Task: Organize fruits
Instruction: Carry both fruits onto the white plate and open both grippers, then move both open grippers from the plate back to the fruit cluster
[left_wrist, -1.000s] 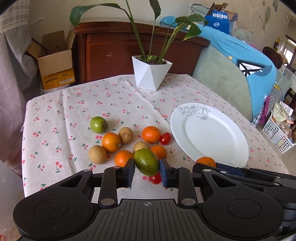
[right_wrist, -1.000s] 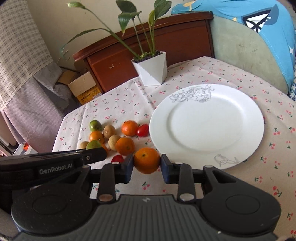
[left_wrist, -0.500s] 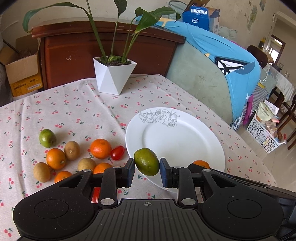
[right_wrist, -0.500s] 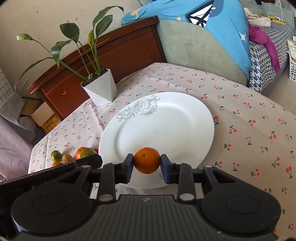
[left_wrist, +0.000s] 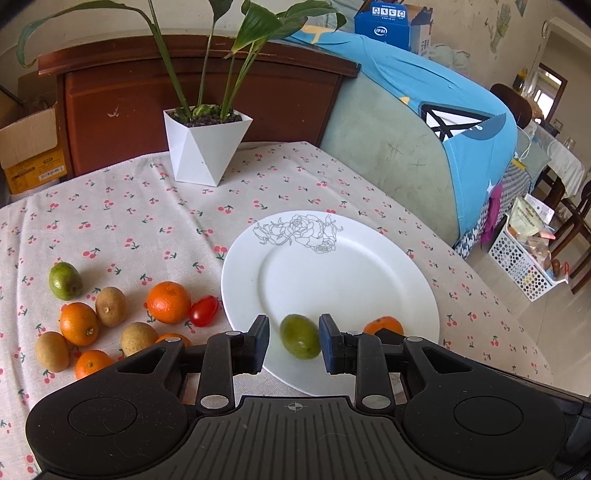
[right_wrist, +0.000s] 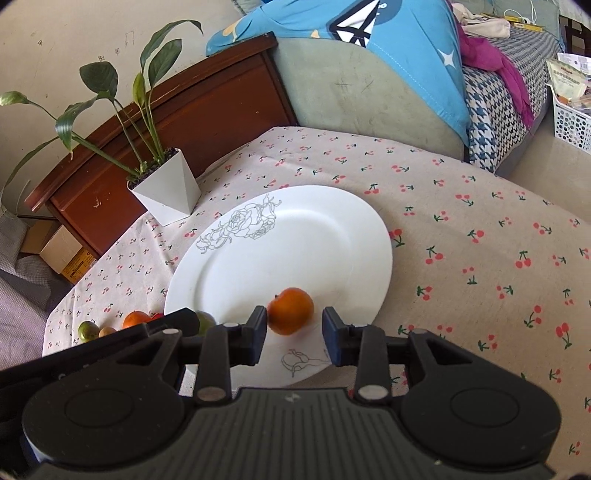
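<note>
My left gripper (left_wrist: 293, 343) hovers over the near edge of the white plate (left_wrist: 332, 280). Its jaws are opening, and the green fruit (left_wrist: 300, 336) lies between them on the plate, free of the pads. My right gripper (right_wrist: 294, 334) hangs over the same plate (right_wrist: 277, 258) with its jaws also opening. The orange (right_wrist: 290, 311) sits loose between its fingers with a gap on the right side. That orange (left_wrist: 383, 325) also peeks out in the left wrist view. Several oranges (left_wrist: 168, 302), brown fruits (left_wrist: 110, 306), a second green fruit (left_wrist: 65, 280) and a cherry tomato (left_wrist: 204, 311) lie left of the plate.
A white plant pot (left_wrist: 207, 151) stands at the back of the cherry-print tablecloth (left_wrist: 129, 221). Behind it is a wooden cabinet (left_wrist: 184, 96); a sofa with a blue cover (left_wrist: 424, 110) flanks the table's right side. A white basket (left_wrist: 524, 266) sits on the floor.
Both grippers travelled from the fruit pile to the plate's near edge. Their jaws have parted, letting the green fruit and the orange go onto the plate.
</note>
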